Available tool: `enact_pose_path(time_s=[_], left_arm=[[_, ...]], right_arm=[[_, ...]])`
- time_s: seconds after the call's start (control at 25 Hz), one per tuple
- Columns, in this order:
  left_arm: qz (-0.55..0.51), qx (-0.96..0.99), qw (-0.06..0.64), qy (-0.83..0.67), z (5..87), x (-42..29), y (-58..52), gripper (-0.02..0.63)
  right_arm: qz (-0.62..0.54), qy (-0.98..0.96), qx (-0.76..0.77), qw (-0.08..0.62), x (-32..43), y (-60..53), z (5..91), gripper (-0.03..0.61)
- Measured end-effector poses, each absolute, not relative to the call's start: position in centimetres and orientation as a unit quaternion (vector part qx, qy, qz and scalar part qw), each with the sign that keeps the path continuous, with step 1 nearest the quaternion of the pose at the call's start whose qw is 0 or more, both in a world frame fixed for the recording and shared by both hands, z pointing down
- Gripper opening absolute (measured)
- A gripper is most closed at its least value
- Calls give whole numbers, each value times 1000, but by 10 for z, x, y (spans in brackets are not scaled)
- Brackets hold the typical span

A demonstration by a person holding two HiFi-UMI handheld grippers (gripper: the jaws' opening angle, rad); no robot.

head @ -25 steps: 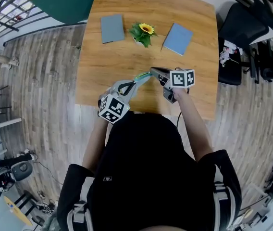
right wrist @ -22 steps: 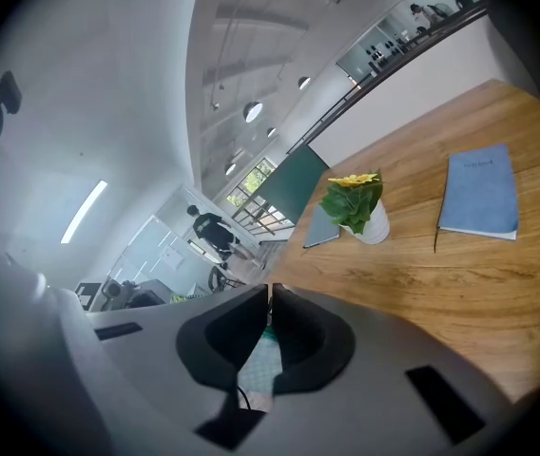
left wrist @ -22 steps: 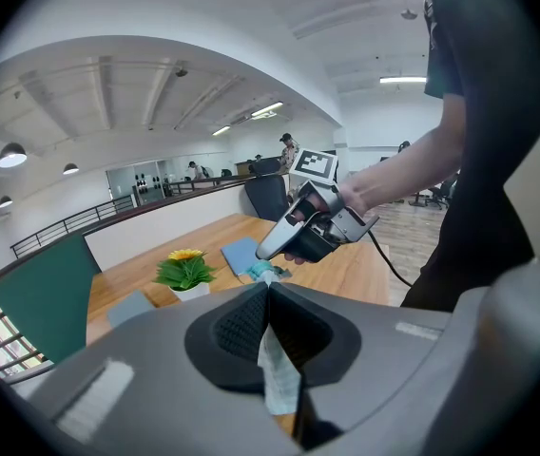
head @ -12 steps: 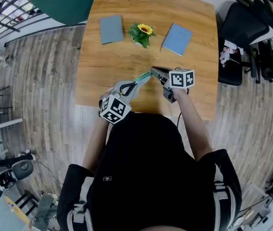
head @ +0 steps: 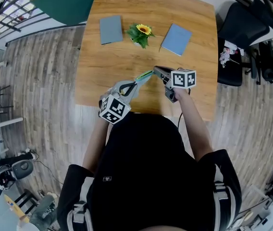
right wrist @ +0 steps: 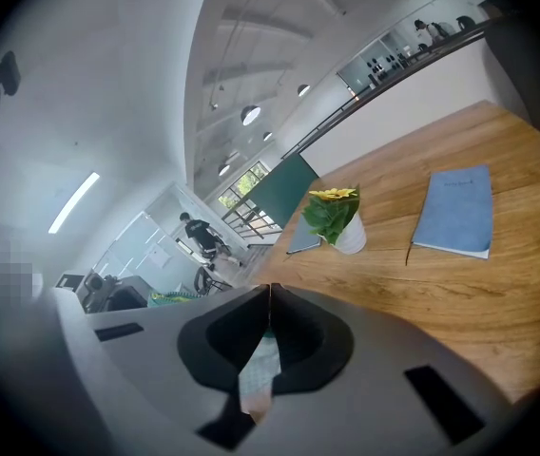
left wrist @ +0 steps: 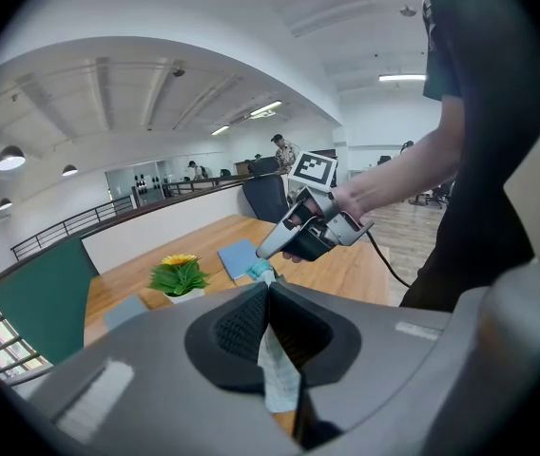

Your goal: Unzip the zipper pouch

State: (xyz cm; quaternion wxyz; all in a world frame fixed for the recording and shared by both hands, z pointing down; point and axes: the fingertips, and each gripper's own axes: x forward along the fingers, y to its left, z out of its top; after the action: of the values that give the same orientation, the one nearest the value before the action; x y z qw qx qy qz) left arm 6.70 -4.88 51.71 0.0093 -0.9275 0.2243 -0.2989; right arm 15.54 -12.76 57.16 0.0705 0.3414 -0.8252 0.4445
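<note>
A small pale teal zipper pouch (head: pixel 143 75) hangs in the air over the near part of the wooden table (head: pixel 194 13), stretched between both grippers. My left gripper (head: pixel 133 83) is shut on its near-left end; the cloth (left wrist: pixel 276 369) shows pinched between the pads. My right gripper (head: pixel 155 70) grips the far-right end, its jaws closing tighter on the pale fabric (right wrist: pixel 259 369) between them. In the left gripper view the right gripper (left wrist: pixel 263 252) meets the pouch's teal tip (left wrist: pixel 260 274). Whether the zip pull itself is pinched is hidden.
Toward the table's far side lie a grey-blue notebook (head: pixel 111 29) and a blue notebook (head: pixel 177 39), with a potted sunflower (head: pixel 141 33) between them. A black office chair (head: pixel 242 28) stands right of the table, a green panel (head: pixel 69 1) at the far left.
My right gripper has shifted slightly to the right, drawing the pouch a little tauter. The left gripper has stayed in place.
</note>
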Motion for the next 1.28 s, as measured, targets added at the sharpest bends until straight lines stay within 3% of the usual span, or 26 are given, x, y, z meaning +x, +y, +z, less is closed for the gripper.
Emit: enact_pose_path(time_s=[1.28], left_arm=[[-292, -926, -1, 239, 506, 106, -30, 5]], right_arm=[[459, -810, 364, 44, 232, -117, 591, 12]])
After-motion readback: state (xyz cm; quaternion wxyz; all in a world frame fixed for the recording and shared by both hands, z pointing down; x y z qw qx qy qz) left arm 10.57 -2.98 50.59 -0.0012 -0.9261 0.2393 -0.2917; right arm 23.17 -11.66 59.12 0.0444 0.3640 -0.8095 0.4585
